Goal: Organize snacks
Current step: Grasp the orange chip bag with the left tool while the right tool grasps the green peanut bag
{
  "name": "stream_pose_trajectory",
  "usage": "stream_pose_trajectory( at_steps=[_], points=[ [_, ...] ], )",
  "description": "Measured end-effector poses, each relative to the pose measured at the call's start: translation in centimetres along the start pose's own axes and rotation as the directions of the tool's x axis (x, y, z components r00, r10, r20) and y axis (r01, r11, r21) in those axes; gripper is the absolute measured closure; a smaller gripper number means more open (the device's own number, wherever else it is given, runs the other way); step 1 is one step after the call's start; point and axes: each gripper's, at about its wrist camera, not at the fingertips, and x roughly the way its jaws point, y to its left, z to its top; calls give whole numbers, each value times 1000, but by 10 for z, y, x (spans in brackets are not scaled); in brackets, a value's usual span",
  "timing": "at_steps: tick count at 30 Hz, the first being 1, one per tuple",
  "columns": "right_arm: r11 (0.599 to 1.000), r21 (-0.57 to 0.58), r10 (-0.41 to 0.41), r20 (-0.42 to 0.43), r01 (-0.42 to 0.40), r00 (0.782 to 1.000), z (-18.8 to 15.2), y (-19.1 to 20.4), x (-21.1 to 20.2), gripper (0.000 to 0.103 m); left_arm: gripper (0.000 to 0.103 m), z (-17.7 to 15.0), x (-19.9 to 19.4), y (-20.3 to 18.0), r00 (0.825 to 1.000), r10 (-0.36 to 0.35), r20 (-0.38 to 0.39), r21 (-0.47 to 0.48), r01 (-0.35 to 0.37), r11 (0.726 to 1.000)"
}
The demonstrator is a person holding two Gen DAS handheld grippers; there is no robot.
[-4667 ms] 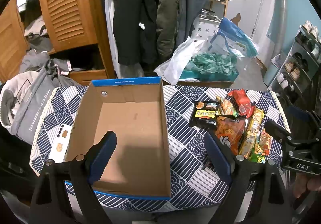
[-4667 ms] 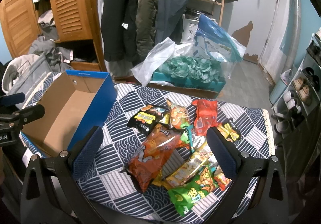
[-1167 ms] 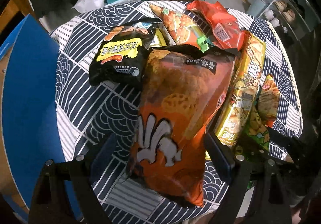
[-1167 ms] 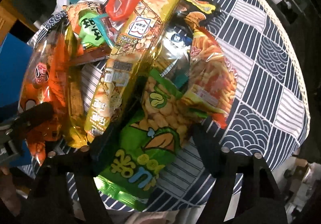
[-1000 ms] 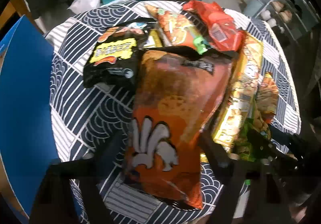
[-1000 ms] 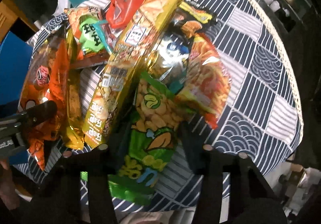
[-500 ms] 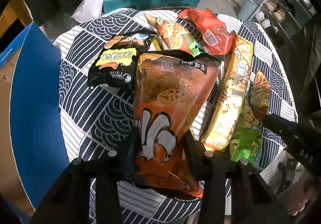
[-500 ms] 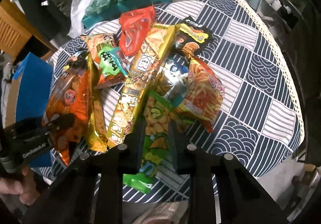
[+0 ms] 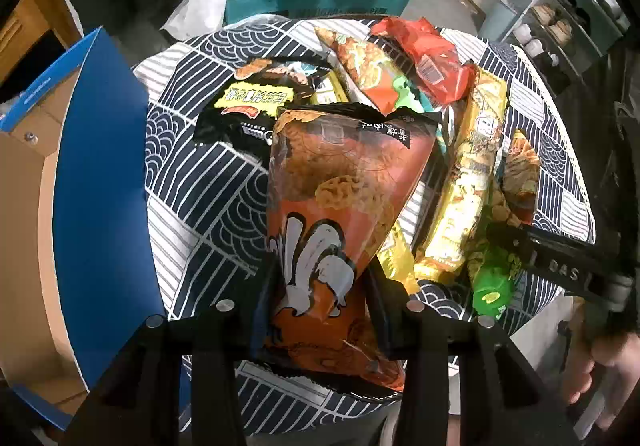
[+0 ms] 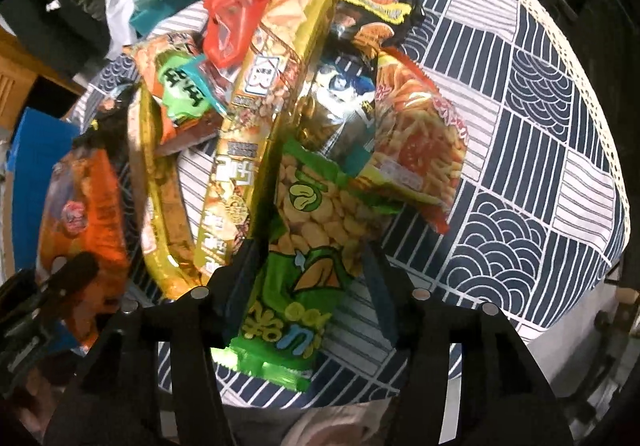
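Pinching near their bottom seams, the left tool (image 9: 320, 294) is clamped on the orange bag (image 9: 344, 198) and the right tool (image 10: 308, 282) on the green bag (image 10: 304, 246), both at the near edge of the pile on the table (image 10: 540, 166). They look light, puffy and slick, so crushing or slipping seems likely. Print is unreadable; "DAS" shows on the other tool's body. The box (image 9: 92, 174) sits left.

My left gripper (image 9: 322, 282) is low over the table, jaws squeezed in on both sides of the orange snack bag (image 9: 340, 202). My right gripper (image 10: 308, 278) is clamped on the green peanut bag (image 10: 308, 246), jaws pressing its sides.
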Motion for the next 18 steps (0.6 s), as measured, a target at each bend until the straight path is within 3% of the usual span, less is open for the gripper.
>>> stream_pose_trajectory(
  at_steps=[11, 18],
  points=[
    [993, -50, -104, -3, 104, 995, 7, 17, 28, 44, 61, -3, -3, 6, 1000, -9, 3, -8, 9, 1000],
    [994, -55, -93, 26, 94, 995, 5, 23, 12, 67, 61, -5, -16, 15, 1000, -19, 24, -34, 20, 999]
  ],
)
